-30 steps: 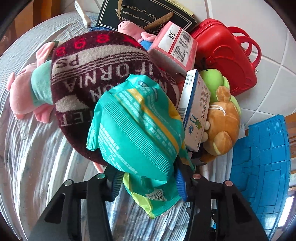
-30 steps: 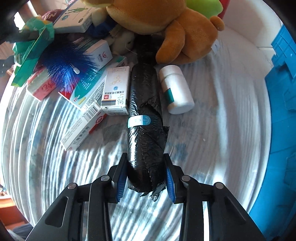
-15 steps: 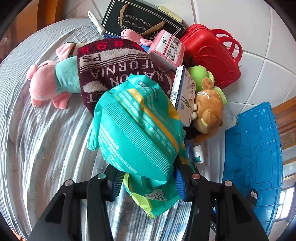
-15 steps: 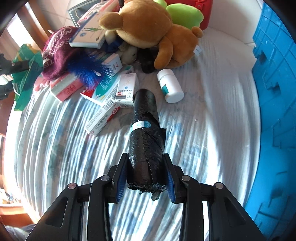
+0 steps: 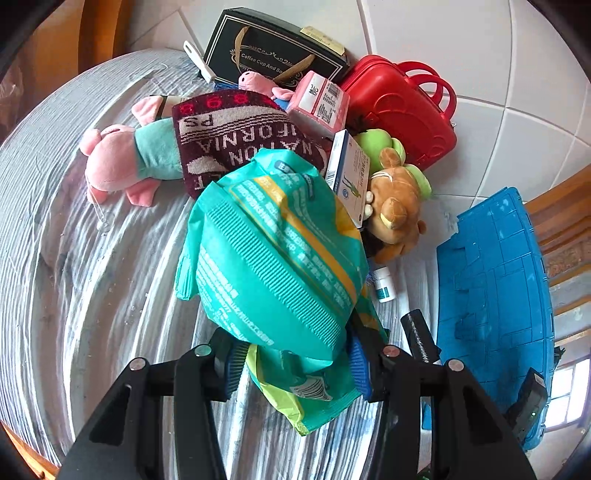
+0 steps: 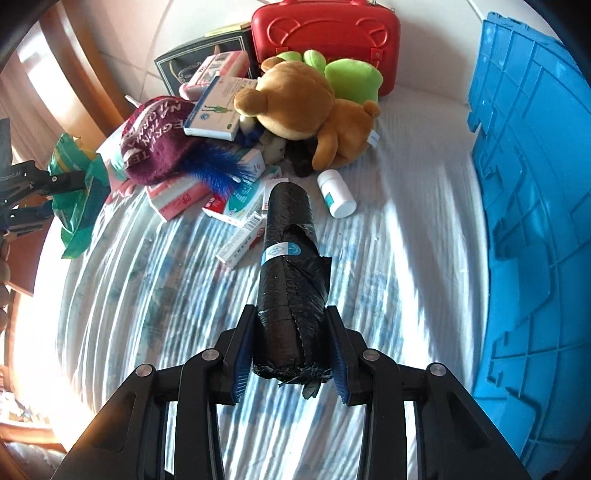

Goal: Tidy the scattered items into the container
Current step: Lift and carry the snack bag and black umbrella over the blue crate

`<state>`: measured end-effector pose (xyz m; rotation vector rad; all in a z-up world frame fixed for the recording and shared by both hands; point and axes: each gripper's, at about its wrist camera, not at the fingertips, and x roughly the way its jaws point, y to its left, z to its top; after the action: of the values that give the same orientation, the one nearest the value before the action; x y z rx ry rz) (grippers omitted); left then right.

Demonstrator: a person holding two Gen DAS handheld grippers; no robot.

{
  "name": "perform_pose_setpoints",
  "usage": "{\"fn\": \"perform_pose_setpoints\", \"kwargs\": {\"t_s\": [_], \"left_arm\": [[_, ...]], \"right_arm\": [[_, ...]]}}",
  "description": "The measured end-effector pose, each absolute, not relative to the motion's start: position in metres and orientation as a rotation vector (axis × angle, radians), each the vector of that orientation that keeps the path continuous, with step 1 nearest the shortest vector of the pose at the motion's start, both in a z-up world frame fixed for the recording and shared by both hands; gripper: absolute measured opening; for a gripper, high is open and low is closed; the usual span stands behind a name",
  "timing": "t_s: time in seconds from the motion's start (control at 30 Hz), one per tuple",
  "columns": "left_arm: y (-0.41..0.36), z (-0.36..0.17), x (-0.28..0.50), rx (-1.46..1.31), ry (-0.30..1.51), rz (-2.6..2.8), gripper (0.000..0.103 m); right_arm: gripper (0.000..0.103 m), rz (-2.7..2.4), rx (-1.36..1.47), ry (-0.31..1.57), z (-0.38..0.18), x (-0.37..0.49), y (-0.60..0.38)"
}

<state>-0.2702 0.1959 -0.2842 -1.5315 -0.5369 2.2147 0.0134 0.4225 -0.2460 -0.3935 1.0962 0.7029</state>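
With your left tool [image 5: 295,363] clamped on the pouch [image 5: 273,258] and your right tool [image 6: 290,363] on the roll [image 6: 290,273], both hang above the bed [image 6: 147,295], clear for the crate [image 6: 535,221] along its right edge.

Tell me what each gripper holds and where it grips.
Left gripper: crinkly teal plastic packet, clamped near its lower end. Right gripper: black plastic bag roll, clamped at its near end.

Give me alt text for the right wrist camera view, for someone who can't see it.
The right gripper holds a black roll of bags between its fingers, lifted above a striped cloth. Behind lie a white bottle, medicine boxes, a brown teddy bear and a red case; a blue crate fills the right.
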Motion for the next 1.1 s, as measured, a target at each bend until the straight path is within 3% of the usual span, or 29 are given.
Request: {"fn": "perform_pose_setpoints", "kwargs": {"t_s": [1.1], "left_arm": [[0.216, -0.2, -0.217, -1.353, -0.215, 2.432, 0.046]], "right_arm": [[0.035, 0.783, -0.3, 0.86, -0.105, -0.034, 0.353]]}}
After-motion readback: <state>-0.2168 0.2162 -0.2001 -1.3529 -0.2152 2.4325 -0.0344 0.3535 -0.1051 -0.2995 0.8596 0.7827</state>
